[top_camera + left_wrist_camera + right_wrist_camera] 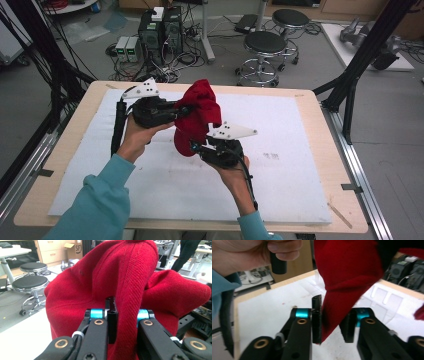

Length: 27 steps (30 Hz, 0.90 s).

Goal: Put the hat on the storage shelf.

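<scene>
A red cap [200, 112] is held up in the air over the white mat [300, 165], between my two grippers. My left gripper [186, 111] reaches in from the left and is shut on the cap's upper side. In the left gripper view a thick fold of the cap [112, 277] fills the gap of the left gripper [125, 315] and hides its right jaw. My right gripper [196, 146] sits just below and to the right, shut on the cap's lower edge. In the right gripper view a tapering flap of the cap [347, 270] hangs between the jaws of the right gripper [333, 320].
The mat covers most of a wooden table [75, 150]. Behind the table stand two round stools [265, 45], computer boxes [160, 30] and loose cables. A black frame post [350, 85] rises at the right edge. The other hand [262, 252] grips its handle at upper left.
</scene>
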{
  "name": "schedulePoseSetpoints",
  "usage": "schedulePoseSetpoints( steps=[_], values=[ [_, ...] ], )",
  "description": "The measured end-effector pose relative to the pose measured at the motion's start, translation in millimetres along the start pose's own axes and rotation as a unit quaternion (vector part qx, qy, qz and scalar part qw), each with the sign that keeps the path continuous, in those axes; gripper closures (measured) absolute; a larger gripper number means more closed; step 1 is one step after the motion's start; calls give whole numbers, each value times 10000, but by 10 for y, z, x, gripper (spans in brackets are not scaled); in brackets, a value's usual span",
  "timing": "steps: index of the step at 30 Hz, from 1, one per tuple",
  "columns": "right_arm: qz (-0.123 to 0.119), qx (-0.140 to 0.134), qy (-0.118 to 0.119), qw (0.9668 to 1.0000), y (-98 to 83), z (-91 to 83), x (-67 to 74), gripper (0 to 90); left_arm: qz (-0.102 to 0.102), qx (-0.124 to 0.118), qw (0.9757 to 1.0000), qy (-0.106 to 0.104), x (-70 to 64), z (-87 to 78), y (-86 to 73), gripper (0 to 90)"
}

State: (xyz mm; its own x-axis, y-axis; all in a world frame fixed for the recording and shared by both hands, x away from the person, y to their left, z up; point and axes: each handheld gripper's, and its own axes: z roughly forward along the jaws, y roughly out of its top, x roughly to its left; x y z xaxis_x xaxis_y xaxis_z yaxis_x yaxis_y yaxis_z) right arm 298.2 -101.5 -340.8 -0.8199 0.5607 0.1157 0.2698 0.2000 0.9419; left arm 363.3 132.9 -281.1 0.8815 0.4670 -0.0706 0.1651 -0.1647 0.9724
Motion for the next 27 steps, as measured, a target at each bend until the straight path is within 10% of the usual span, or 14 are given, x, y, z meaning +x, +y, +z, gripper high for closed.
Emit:
schedulePoseSetpoints(
  steps=[14, 22, 27],
  values=[
    [145, 49, 86, 9998, 24, 55, -43, 852, 20, -61, 10000, 8, 51, -55, -10, 800],
    [78, 36, -8, 10000, 25, 92, -45, 853, -175, -44, 9996, 230, 96, -98, -9, 453],
    [46, -9, -55, 10000, 40, 101, -49, 853, -359, 11, 9966, 736, 143, -124, -18, 69]
  ],
)
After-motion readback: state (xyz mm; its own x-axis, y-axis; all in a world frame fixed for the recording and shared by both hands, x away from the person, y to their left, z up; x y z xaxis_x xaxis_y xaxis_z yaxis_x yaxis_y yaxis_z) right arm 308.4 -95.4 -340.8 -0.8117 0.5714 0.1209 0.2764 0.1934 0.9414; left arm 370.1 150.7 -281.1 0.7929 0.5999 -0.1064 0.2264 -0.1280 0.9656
